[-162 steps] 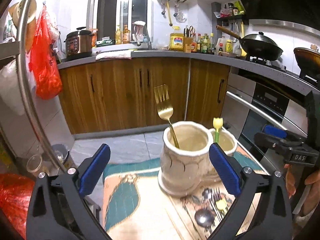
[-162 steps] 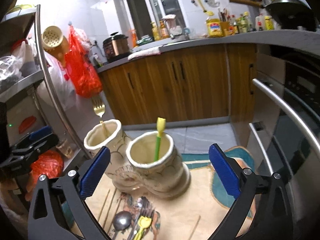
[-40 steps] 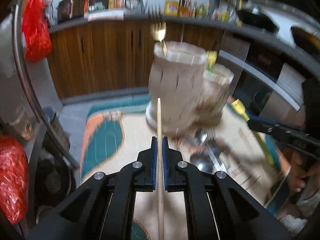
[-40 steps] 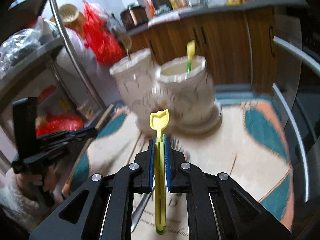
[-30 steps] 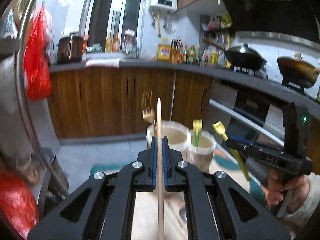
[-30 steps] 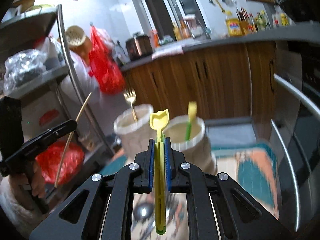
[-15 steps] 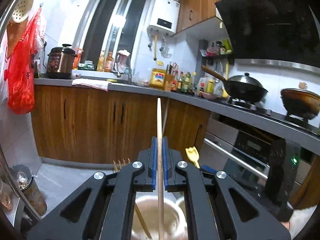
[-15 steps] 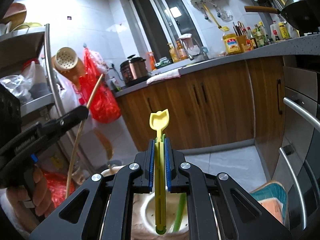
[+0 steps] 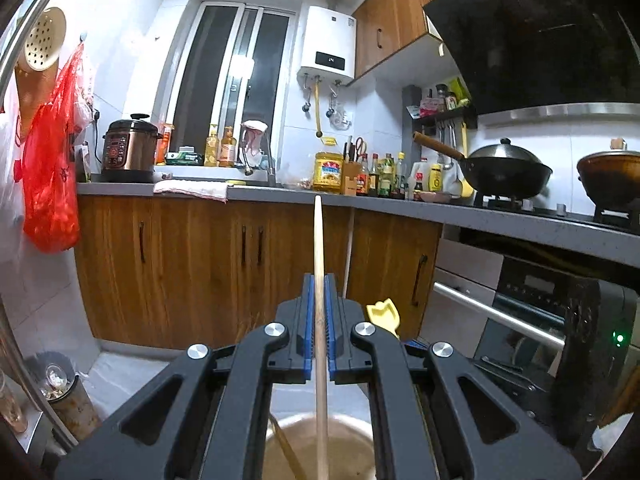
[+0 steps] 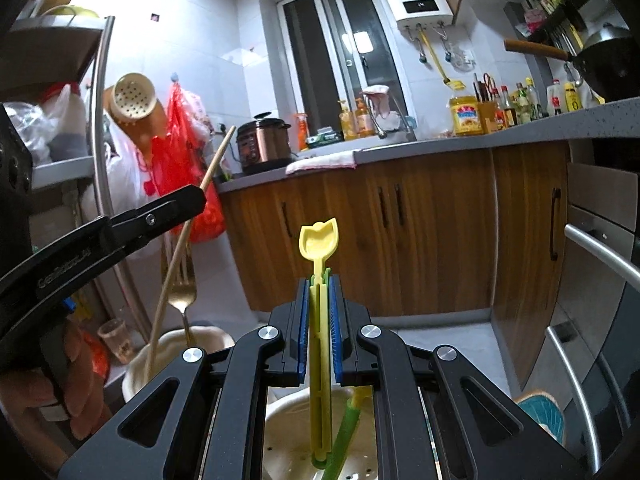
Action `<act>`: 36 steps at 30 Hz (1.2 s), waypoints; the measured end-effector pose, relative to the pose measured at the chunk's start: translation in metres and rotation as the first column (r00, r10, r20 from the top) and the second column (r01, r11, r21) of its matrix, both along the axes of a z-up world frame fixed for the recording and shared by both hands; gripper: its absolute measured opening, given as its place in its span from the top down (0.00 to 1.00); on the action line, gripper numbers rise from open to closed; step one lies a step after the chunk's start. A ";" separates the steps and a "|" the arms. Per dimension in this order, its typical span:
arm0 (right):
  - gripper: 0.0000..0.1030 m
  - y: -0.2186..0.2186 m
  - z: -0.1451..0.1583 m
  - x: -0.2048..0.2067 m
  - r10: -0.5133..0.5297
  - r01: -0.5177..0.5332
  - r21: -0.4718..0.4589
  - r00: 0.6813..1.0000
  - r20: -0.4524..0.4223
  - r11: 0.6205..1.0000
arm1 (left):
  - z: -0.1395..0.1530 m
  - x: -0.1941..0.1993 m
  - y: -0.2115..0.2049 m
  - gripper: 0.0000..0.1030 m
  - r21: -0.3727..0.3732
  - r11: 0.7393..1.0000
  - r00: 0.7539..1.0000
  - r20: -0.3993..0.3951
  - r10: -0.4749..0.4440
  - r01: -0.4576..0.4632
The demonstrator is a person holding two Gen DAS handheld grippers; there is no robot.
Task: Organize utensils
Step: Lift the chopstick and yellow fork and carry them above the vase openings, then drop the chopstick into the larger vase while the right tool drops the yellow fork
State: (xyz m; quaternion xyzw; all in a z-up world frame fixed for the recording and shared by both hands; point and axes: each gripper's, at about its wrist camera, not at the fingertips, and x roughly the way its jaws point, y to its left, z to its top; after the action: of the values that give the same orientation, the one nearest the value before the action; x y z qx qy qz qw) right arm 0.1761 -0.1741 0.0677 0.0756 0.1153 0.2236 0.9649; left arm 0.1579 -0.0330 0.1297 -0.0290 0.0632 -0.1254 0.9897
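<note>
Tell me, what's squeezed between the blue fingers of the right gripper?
A yellow plastic utensil, standing upright between the right gripper's fingers over a cream holder. The right wrist view shows it.

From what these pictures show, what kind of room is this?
A home kitchen, most likely: a wok sits on the stove, an electric pressure cooker and oil and sauce bottles stand on the counter above wooden cabinets.
</note>
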 end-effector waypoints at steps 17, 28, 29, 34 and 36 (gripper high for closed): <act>0.90 -0.035 -0.002 -0.023 0.046 -0.036 0.095 0.993 -0.105 0.995 | -0.017 -0.045 0.033 0.95 0.004 0.996 0.970 -0.226 -0.086 0.089; 0.90 -0.039 -0.001 -0.047 0.036 -0.041 -0.023 0.984 -0.173 0.999 | -0.033 -0.047 0.040 0.95 0.044 0.997 0.940 -0.337 -0.049 0.068; 0.90 -0.037 -0.002 -0.049 0.034 -0.042 -0.039 0.984 -0.176 0.998 | -0.034 -0.046 0.041 0.95 0.041 0.997 0.937 -0.347 -0.048 0.067; 0.89 -0.029 -0.008 -0.050 0.023 -0.043 -0.096 0.980 -0.199 0.994 | -0.040 -0.048 0.042 0.95 0.045 0.997 0.926 -0.375 -0.044 0.066; 0.89 -0.028 -0.010 -0.049 0.019 -0.042 -0.106 0.977 -0.210 0.993 | -0.040 -0.048 0.043 0.95 0.042 0.997 0.924 -0.380 -0.046 0.067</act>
State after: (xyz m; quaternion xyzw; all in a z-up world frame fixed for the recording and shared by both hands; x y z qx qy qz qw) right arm 0.1271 -0.2020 0.0573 0.0436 0.2294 0.2224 0.9466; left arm 0.1098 0.0096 0.0898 -0.0238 0.2573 -0.1444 0.9552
